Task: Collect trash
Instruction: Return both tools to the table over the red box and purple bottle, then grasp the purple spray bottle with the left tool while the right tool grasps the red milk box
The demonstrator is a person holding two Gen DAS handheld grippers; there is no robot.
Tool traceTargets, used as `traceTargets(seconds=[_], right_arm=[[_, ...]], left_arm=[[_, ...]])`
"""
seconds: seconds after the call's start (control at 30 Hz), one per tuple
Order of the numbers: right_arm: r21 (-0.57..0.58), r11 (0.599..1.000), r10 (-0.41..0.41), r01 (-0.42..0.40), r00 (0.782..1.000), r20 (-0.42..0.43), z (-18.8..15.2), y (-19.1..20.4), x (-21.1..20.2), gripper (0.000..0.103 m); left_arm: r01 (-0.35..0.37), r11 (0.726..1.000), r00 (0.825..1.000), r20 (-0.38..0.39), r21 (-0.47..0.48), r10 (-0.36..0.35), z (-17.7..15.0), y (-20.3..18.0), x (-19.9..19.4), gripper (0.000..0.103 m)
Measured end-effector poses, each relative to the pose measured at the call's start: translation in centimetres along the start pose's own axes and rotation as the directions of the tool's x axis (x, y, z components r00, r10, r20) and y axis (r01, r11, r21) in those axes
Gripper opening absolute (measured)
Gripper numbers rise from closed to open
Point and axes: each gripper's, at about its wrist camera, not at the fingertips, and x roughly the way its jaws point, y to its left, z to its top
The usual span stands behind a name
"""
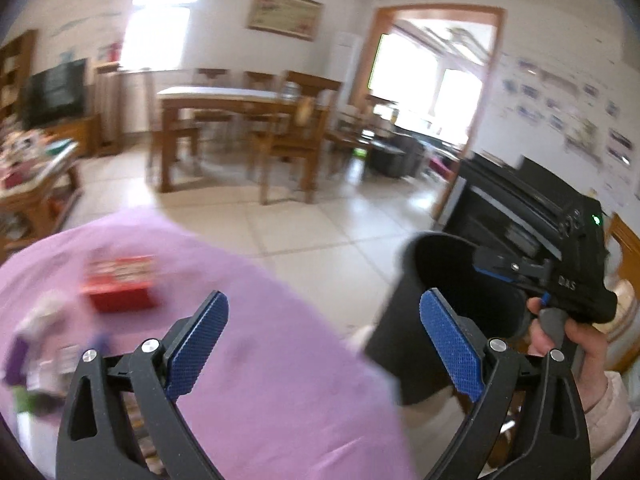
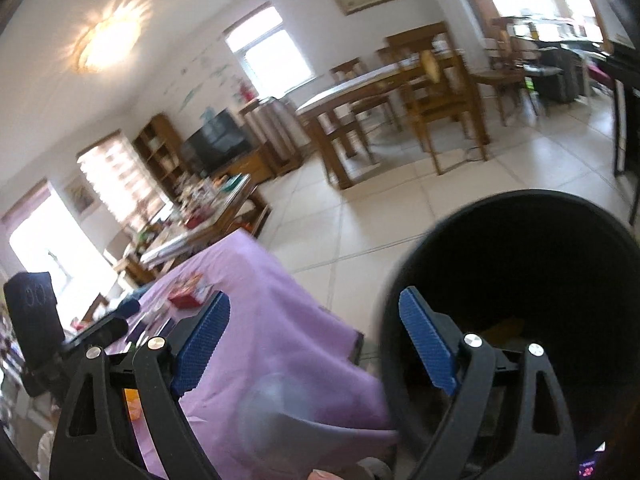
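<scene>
In the left wrist view we see the left gripper (image 1: pixel 324 344), fingers wide apart with nothing between them, at lower centre over a purple tablecloth (image 1: pixel 280 360); a blurred red box (image 1: pixel 120 286) and small wrappers (image 1: pixel 36 356) lie at left. At right we see the black bin (image 1: pixel 444 316) beside the table and a hand (image 1: pixel 560 336) holding the right gripper. In the right wrist view the right gripper (image 2: pixel 316 340), fingers also apart and empty, sits at lower centre, the bin's dark mouth filling the lower right.
</scene>
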Motion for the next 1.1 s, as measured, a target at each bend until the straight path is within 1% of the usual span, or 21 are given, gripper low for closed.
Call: traceTargets(seconds=[0.1, 0.13, 0.17, 0.23, 0.27, 0.33, 0.37, 0.4, 0.43, 0.53, 0.6, 0.67, 0.7, 0.77, 0.8, 0.87, 0.93, 0.97, 1.0, 1.1], right_arm=[[-0.046, 0.998, 0.038, -0.04, 0.998, -0.046, -0.3, 3.4, 2.6, 0.086], [-0.065, 0.996, 0.049, -0.053, 0.997, -0.062, -0.5, 4.5, 3.5, 0.086], [-0.078, 0.995, 0.057, -0.063, 0.996, -0.075, -0.5, 5.4, 4.2, 0.086], [-0.119, 0.989, 0.079, -0.092, 0.991, -0.111, -0.8, 7.9, 6.2, 0.086], [-0.145, 0.984, 0.087, -0.106, 0.987, -0.133, -1.0, 9.2, 7.4, 0.086], [-0.186, 0.974, 0.098, -0.129, 0.981, -0.166, -1.1, 11.4, 9.1, 0.086], [-0.203, 0.969, 0.101, -0.138, 0.979, -0.178, -1.2, 12.3, 9.8, 0.086], [-0.233, 0.961, 0.105, -0.15, 0.975, -0.197, -1.2, 13.5, 10.8, 0.086], [-0.254, 0.954, 0.107, -0.159, 0.972, -0.208, -1.2, 14.5, 11.6, 0.086], [-0.323, 0.927, 0.111, -0.19, 0.963, -0.247, -1.0, 17.6, 14.4, 0.086], [-0.37, 0.906, 0.105, -0.204, 0.957, -0.272, -1.0, 18.9, 16.2, 0.086], [-0.423, 0.879, 0.091, -0.219, 0.949, -0.301, -0.9, 20.2, 18.3, 0.086], [-0.445, 0.868, 0.082, -0.221, 0.947, -0.309, -0.9, 20.7, 19.0, 0.086], [-0.503, 0.834, 0.058, -0.225, 0.944, -0.326, -1.1, 21.5, 20.7, 0.086], [-0.541, 0.81, 0.042, -0.227, 0.942, -0.333, -1.2, 21.9, 21.6, 0.086], [-0.596, 0.771, 0.013, -0.226, 0.94, -0.34, -1.3, 22.9, 23.2, 0.086], [-0.646, 0.725, -0.01, -0.239, 0.934, -0.356, -1.4, 23.5, 24.6, 0.086], [-0.66, 0.709, -0.015, -0.248, 0.93, -0.366, -1.5, 23.8, 25.3, 0.086], [-0.668, 0.698, -0.018, -0.257, 0.927, -0.375, -1.6, 23.9, 25.7, 0.086], [-0.684, 0.667, -0.024, -0.295, 0.909, -0.416, -2.0, 24.2, 26.7, 0.086]], left_arm=[[-0.073, 0.996, 0.997, 0.007, -0.047, 0.073, 0.2, 5.7, -3.9, 0.095], [-0.096, 0.994, 0.995, 0.005, -0.052, 0.097, 0.1, 7.1, -4.7, 0.095], [-0.137, 0.989, 0.991, -0.003, -0.057, 0.137, -0.1, 9.2, -5.9, 0.093], [-0.179, 0.981, 0.984, -0.023, -0.071, 0.178, -0.5, 12.3, -7.4, 0.086], [-0.205, 0.975, 0.978, -0.048, -0.086, 0.201, -0.6, 14.5, -8.2, 0.084], [-0.235, 0.967, 0.97, -0.09, -0.102, 0.226, -1.0, 17.9, -9.0, 0.074], [-0.251, 0.962, 0.963, -0.123, -0.104, 0.238, -1.3, 19.8, -9.1, 0.073], [-0.261, 0.96, 0.959, -0.143, -0.102, 0.245, -1.6, 20.8, -9.2, 0.07], [-0.27, 0.958, 0.953, -0.17, -0.097, 0.251, -2.3, 21.9, -9.2, 0.065], [-0.275, 0.958, 0.937, -0.249, -0.085, 0.246, -3.2, 24.9, -8.7, 0.057], [-0.259, 0.963, 0.931, -0.284, -0.077, 0.227, -3.2, 25.4, -7.8, 0.053], [-0.247, 0.967, 0.926, -0.309, -0.058, 0.218, -3.4, 26.4, -7.2, 0.052], [-0.244, 0.968, 0.925, -0.313, -0.055, 0.216, -3.3, 26.2, -6.9, 0.052], [-0.236, 0.97, 0.926, -0.317, -0.057, 0.207, -3.2, 26.8, -6.3, 0.051], [-0.238, 0.97, 0.925, -0.319, -0.054, 0.209, -3.0, 27.2, -6.1, 0.049], [-0.243, 0.969, 0.921, -0.327, -0.049, 0.214, -3.4, 27.6, -5.3, 0.041], [-0.237, 0.97, 0.924, -0.321, -0.056, 0.207, -3.6, 28.0, -4.9, 0.033], [-0.238, 0.97, 0.926, -0.315, -0.056, 0.209, -3.5, 28.1, -4.9, 0.031], [-0.234, 0.97, 0.928, -0.312, -0.061, 0.204, -3.4, 28.3, -4.4, 0.028], [-0.224, 0.971, 0.936, -0.297, -0.085, 0.19, -3.4, 28.5, -4.2, 0.026]])
